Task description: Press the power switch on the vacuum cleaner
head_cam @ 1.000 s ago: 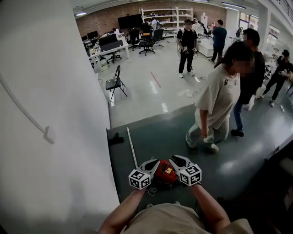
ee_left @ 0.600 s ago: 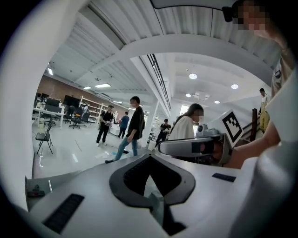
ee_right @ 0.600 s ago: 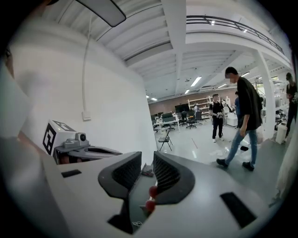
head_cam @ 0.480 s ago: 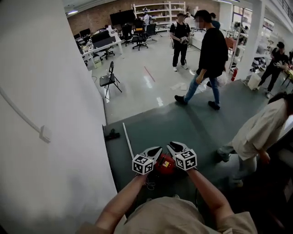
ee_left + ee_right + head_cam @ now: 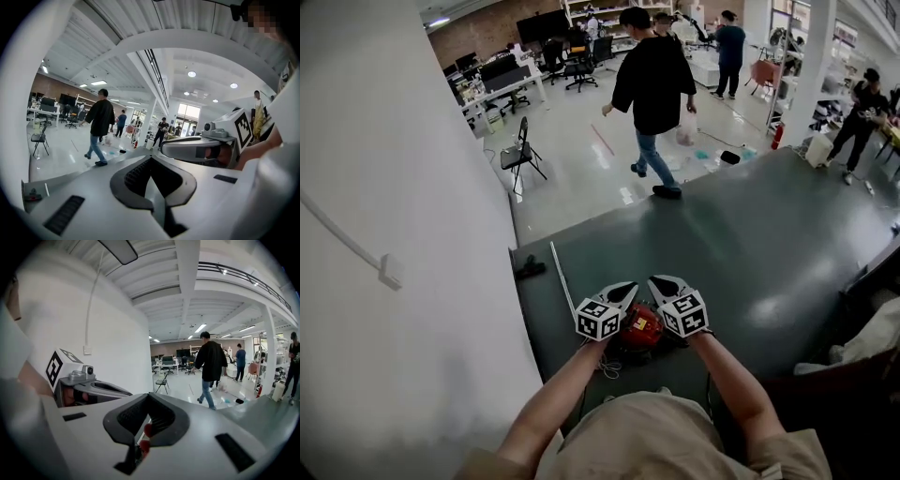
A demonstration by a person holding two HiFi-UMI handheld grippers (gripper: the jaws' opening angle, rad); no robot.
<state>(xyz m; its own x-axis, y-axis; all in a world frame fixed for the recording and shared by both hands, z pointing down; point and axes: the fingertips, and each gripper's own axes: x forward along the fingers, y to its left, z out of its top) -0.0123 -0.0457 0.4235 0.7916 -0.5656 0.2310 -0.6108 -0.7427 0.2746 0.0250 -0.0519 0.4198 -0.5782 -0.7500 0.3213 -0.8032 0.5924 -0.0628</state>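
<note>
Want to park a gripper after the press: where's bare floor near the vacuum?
Free: dark green floor right of the right gripper and ahead of the red vacuum cleaner, up to the walking person. Crowded: left of the left gripper, white pole and black object by the wall.

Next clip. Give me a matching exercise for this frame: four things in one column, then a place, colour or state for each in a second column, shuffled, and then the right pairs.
Things
1. vacuum cleaner
2. folding chair
3. person in black top
4. left hand-held gripper

Descriptions
A. jaws together, nothing between them
B. red, on the dark floor
C. mid-stride
D. unoccupied, near the white wall

Pairs: 1-B, 2-D, 3-C, 4-A
</note>
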